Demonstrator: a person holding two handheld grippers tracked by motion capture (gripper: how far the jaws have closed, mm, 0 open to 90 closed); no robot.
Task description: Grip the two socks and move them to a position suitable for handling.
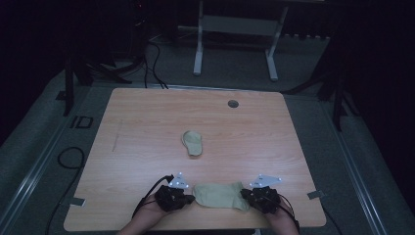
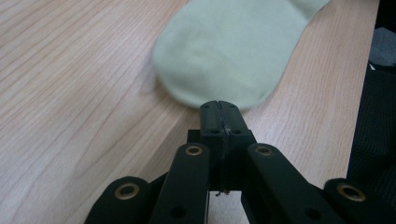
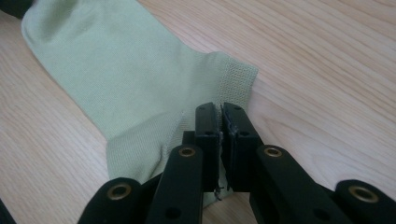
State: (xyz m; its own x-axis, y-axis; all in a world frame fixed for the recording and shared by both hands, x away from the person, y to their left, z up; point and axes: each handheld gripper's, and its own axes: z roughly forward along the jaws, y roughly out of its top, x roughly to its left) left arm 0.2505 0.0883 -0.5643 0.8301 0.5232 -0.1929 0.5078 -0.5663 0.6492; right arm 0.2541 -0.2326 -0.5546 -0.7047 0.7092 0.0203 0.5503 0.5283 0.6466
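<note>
A pale green sock (image 1: 220, 196) lies flat near the table's front edge, stretched between my two grippers. My left gripper (image 1: 188, 198) is at its toe end; in the left gripper view the sock (image 2: 229, 51) meets the tip of my left gripper (image 2: 218, 106), whose jaws are shut on the toe edge. My right gripper (image 1: 247, 196) is at the cuff end. In the right gripper view my right gripper (image 3: 220, 112) is shut on the ribbed cuff of the sock (image 3: 116, 79). A second pale green sock (image 1: 193, 142) lies folded at the table's middle.
The wooden table (image 1: 147, 122) has a round cable hole (image 1: 233, 104) near its far edge. A white desk frame (image 1: 198, 49) stands on the floor behind it. Cables (image 1: 68, 156) lie on the floor at the left.
</note>
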